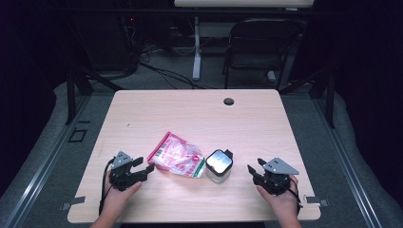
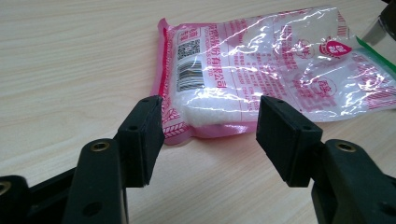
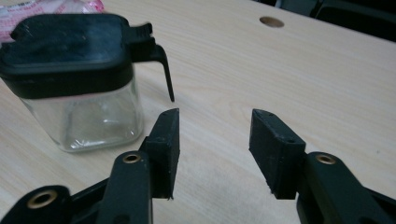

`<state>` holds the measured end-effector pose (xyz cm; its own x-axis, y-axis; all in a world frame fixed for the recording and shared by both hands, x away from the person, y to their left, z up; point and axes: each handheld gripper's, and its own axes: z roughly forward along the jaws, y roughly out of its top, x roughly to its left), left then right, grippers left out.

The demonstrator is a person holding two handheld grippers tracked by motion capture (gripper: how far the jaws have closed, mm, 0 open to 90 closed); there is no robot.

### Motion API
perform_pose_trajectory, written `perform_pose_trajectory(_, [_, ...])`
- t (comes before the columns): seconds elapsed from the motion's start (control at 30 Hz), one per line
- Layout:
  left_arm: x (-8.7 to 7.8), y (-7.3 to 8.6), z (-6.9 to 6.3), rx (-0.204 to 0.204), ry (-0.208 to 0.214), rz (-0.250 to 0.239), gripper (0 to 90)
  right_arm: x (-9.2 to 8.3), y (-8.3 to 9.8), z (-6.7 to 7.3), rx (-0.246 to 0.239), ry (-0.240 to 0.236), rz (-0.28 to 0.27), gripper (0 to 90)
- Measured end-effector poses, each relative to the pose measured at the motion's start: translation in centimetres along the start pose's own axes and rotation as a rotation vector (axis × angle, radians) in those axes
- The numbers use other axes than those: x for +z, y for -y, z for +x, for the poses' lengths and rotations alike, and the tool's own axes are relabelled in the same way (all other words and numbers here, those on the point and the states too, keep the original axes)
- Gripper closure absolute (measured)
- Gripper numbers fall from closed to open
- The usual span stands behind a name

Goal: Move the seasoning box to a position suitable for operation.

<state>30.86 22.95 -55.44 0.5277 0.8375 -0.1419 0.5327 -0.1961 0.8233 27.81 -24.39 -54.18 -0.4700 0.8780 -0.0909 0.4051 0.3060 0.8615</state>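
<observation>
Lying crinkled, glossy pink plastic packet beside square glass jar

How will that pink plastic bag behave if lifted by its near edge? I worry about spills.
The bag is thin crinkled film, so it will probably flop and sag. The white contents bunch at the near end, so they may shift. The glossy film looks slippery.

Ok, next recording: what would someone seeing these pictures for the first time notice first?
Probably the pink and clear plastic packet lying flat near the middle of the wooden table, bright against the dark room. Just right of it stands a small glass jar with a black lid. The left tongs sit open at the packet's near-left corner, and the right tongs sit open to the right of the jar, neither holding anything.
</observation>
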Motion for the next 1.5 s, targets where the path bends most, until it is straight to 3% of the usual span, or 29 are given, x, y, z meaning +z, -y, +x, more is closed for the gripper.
perform_pose_trajectory(0.07, [-0.1, 0.0, -0.1, 0.009, -0.010, -0.006, 42.8, 0.2, 0.3, -0.1, 0.027, -0.005, -0.001, 52.3])
perform_pose_trajectory(0.1, [-0.1, 0.0, -0.2, 0.023, -0.009, -0.008, 44.0, 0.3, 0.7, -0.6, 0.064, -0.024, 0.008, 54.3])
perform_pose_trajectory(0.23, [-0.3, 0.0, -0.7, 0.049, 0.022, -0.008, 45.9, 0.4, 0.8, -1.0, 0.111, -0.042, -0.004, 53.3])
perform_pose_trajectory(0.3, [-0.4, 0.0, -0.8, 0.064, 0.022, -0.003, 47.5, 0.7, 0.6, -0.9, 0.093, -0.069, -0.012, 55.1])
perform_pose_trajectory(0.37, [-0.4, 0.1, -0.7, 0.065, 0.024, -0.005, 48.3, 0.9, 0.3, -0.8, 0.061, -0.058, -0.010, 59.6])
perform_pose_trajectory(0.43, [-0.4, 0.2, -0.7, 0.060, 0.026, 0.002, 49.3, 1.2, -0.1, -0.8, 0.057, -0.033, -0.011, 59.2])
perform_pose_trajectory(0.53, [-0.6, 0.2, -0.6, 0.058, 0.021, -0.002, 50.3, 1.5, -0.4, -0.8, 0.063, -0.032, -0.020, 59.2])
perform_pose_trajectory(0.6, [-0.9, 0.2, -0.5, 0.044, 0.014, -0.017, 50.9, 2.4, -0.9, -0.6, 0.061, -0.054, -0.003, 62.0])
perform_pose_trajectory(0.87, [-1.1, 0.3, -0.7, 0.053, 0.007, -0.012, 52.4, 4.8, -2.4, 0.7, -0.046, -0.121, 0.039, 71.5])
perform_pose_trajectory(1.03, [-0.9, 0.3, -0.7, 0.053, 0.011, -0.006, 52.4, 5.9, -2.6, 1.3, -0.038, -0.166, 0.036, 71.7])
perform_pose_trajectory(1.23, [-0.9, 0.4, -0.9, 0.054, 0.012, -0.007, 52.4, 6.9, -2.7, 1.2, -0.033, -0.183, 0.045, 71.4])
perform_pose_trajectory(1.5, [-0.8, 0.4, -0.9, 0.051, 0.012, -0.004, 52.3, 7.9, -2.9, 1.3, -0.061, -0.206, 0.065, 76.5])
